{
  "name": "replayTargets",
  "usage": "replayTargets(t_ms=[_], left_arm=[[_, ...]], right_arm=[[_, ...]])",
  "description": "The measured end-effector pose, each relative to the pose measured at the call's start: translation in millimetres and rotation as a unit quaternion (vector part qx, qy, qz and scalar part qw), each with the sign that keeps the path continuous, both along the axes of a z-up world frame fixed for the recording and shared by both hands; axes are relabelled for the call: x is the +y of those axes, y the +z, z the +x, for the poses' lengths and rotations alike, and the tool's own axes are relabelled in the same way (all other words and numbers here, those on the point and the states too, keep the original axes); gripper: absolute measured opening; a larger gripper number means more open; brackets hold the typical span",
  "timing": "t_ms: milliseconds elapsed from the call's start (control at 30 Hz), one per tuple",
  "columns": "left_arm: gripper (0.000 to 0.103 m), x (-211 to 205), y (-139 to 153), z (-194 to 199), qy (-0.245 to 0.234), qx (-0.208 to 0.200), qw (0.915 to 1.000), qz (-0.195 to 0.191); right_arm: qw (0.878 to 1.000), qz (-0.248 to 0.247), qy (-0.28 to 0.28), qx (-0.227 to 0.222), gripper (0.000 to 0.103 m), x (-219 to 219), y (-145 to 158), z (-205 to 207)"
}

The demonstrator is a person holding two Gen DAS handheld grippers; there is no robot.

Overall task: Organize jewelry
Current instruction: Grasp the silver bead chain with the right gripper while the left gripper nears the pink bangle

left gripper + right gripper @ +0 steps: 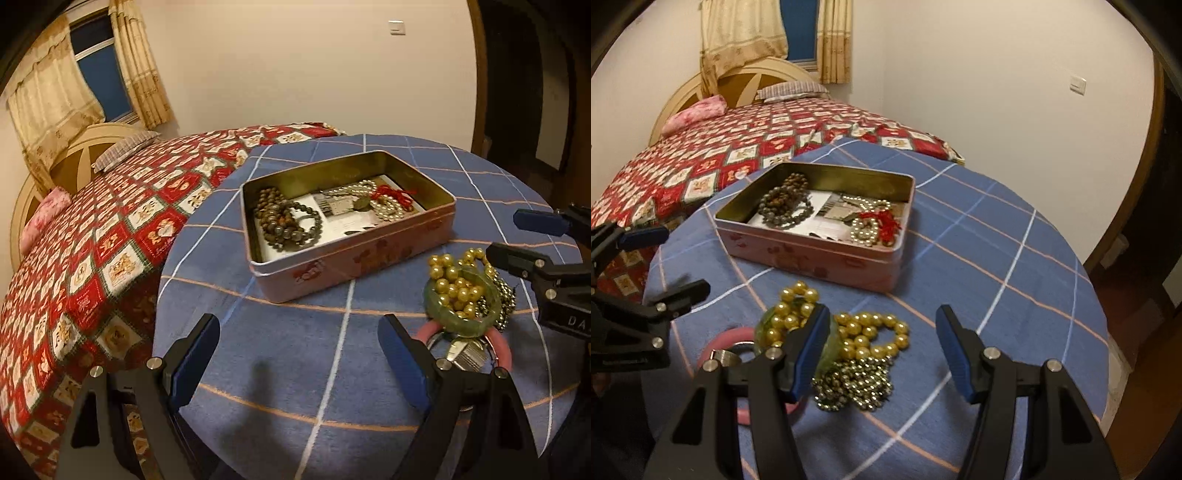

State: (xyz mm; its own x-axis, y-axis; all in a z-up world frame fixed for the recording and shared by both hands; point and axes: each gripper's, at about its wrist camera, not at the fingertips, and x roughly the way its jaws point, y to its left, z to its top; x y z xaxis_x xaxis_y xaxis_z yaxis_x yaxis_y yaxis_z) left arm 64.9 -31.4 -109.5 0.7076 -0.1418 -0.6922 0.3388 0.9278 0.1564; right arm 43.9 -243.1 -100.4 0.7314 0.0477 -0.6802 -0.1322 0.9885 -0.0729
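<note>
I see the loose jewelry heaped on the near part of the round table's blue plaid cloth (1015,258). The gold bead necklace (871,332) is made of big, glossy round beads, coiled in loops; part of it is piled inside a translucent green bangle (461,314), smooth and glassy like jade. Just beside it lies a tangle of small metallic beads (853,387), fine and glittering. A pink ring-shaped bangle (500,350) lies flat under the green one, with a small silver metal piece (467,356) resting inside it; I cannot tell what that piece is.

Farther back on the cloth stands the open tin (354,258), rectangular with rounded corners, pinkish outside with faded red prints and dull gold inside. In it I see dark brown bead bracelets (288,221) at one end, a pearl strand (388,210) with a red tassel (391,194) at the other, all lying on printed paper.

My left gripper (299,362) is spread wide over bare cloth, nothing between its blue-padded fingers. My right gripper (882,354) is also spread apart, empty, with the gold beads and the small-bead tangle lying between and below its fingers, one pad in front of the green bangle.

Beyond the table is a bed (738,147) with a red patterned quilt.
</note>
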Motion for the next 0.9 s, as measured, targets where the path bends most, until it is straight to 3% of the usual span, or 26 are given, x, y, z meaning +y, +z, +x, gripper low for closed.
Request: replayTargets(t_ms=[267,500,633,700,767,900], left_arm=[[0.087,-7,7,1,-0.017,-0.007,0.9997,-0.018],[0.087,-19,3,2,-0.032,0.001,0.9993,-0.018],[0.084,-19,0,1,-0.035,0.006,0.9992,-0.019],[0.082,-16,1,-2,-0.034,0.008,0.9991,-0.022],[0.082,-12,2,-7,-0.035,0.008,0.999,-0.025],[0.076,-4,3,-20,-0.037,0.014,0.9988,-0.029]], right_arm=[[0.997,0.01,-0.058,0.042,0.061,-40,-20,-7],[0.998,0.039,-0.013,0.051,0.061,-29,-18,-24],[0.997,0.026,0.017,0.065,0.061,-7,-25,-17],[0.997,0.022,0.023,0.07,0.051,-2,-29,-13],[0.997,0.023,0.024,0.071,0.026,-2,-32,-12],[0.998,0.0,0.021,0.061,0.018,-5,-31,-20]])
